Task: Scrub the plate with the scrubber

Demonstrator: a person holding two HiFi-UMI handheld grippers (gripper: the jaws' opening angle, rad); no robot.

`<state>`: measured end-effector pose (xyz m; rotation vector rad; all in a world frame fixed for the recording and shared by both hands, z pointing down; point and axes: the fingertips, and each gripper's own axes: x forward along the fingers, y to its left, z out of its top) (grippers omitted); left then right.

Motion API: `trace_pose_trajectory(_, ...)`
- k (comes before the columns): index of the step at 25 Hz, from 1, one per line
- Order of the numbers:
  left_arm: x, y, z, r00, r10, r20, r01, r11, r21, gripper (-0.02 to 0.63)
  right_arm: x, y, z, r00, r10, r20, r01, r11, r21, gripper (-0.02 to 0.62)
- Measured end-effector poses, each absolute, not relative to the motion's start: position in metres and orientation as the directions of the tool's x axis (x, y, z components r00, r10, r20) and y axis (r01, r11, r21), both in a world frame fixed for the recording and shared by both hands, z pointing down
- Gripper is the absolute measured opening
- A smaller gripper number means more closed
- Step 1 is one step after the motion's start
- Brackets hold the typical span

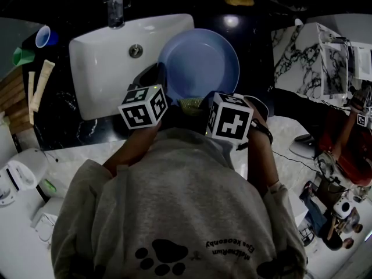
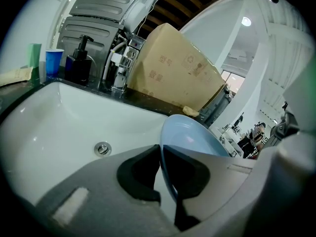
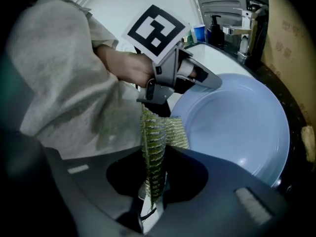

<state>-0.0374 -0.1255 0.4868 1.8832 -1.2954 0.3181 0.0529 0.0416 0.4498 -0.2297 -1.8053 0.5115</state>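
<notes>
A light blue plate (image 1: 200,63) is held tilted over the right end of the white sink (image 1: 99,63). My left gripper (image 1: 158,79) is shut on the plate's left rim. In the left gripper view the thin rim (image 2: 165,181) runs straight between the two jaws of the left gripper (image 2: 162,154). My right gripper (image 3: 157,169) is shut on a green-gold mesh scrubber (image 3: 157,132), which stands on edge between its jaws, next to the plate's near rim (image 3: 197,132). From the head view the scrubber (image 1: 190,103) shows just below the plate, between the two marker cubes.
The sink has a drain (image 1: 135,51) and a faucet (image 1: 113,4) at its back. A blue cup (image 1: 45,36), a green cup (image 1: 22,56) and a dark soap bottle (image 2: 79,60) stand left of it. A cardboard box (image 2: 173,68) rises behind the counter.
</notes>
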Motion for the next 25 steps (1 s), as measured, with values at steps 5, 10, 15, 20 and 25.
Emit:
trace_pose_trajectory(5,-0.038,-0.124,0.488,0.443,-0.663,0.603,-0.866,-0.143,0.479,0.017,0.055,0.044,0.441,-0.319,0.417,0.851,-0.109,0.876,-0.470,0.072)
trace_pose_trajectory(10,-0.038,-0.124,0.489,0.445,-0.658,0.607,-0.864,-0.137,0.485,0.017,0.056,0.040,0.424,-0.390,0.401,0.829,-0.103,0.876,-0.472,0.072)
trace_pose_trajectory(15,-0.039,-0.124,0.492,0.450,-0.654,0.608,-0.859,-0.131,0.495,0.018,0.071,-0.005,0.406,-0.464,0.172,0.869,-0.195,0.937,-0.289,0.072)
trace_pose_trajectory(20,-0.038,-0.125,0.492,0.453,-0.652,0.608,-0.858,-0.132,0.497,0.018,0.104,-0.071,0.407,-0.348,-0.179,0.920,-0.300,0.951,0.071,0.074)
trace_pose_trajectory(25,-0.037,-0.126,0.492,0.453,-0.652,0.607,-0.858,-0.133,0.497,0.017,0.124,-0.115,0.419,-0.176,-0.444,0.878,-0.251,0.883,0.396,0.074)
